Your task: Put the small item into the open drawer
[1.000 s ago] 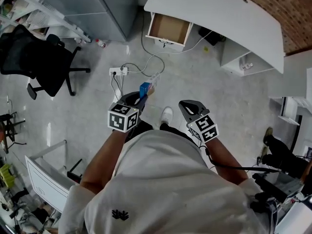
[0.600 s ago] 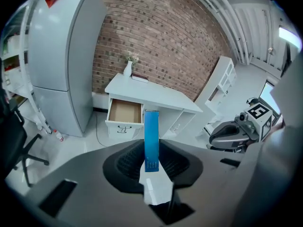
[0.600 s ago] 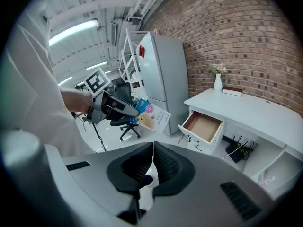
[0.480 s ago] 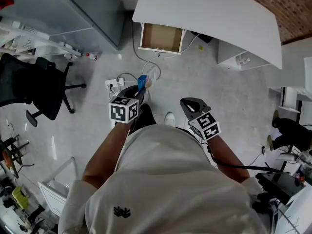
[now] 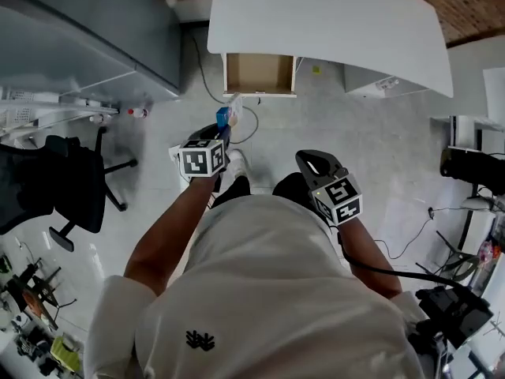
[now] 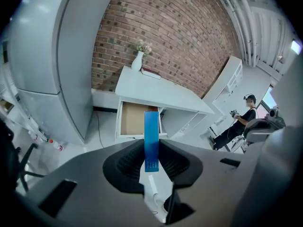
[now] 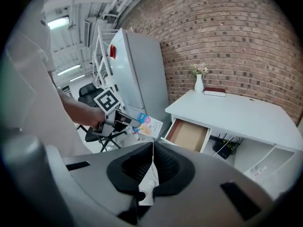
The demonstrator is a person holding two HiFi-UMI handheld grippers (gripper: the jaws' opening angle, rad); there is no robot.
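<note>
Transport step: left gripper [image 6: 151,150] fingers clamp the flat blue packet [image 6: 151,129]; right gripper [image 7: 153,148] fingers are closed and empty. Next, reach toward 12 o'clock, over the open brown-floored drawer [image 6: 132,119].

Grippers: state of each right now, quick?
Left gripper: closed on the small blue box.
Right gripper: closed, nothing between its jaws.
</note>
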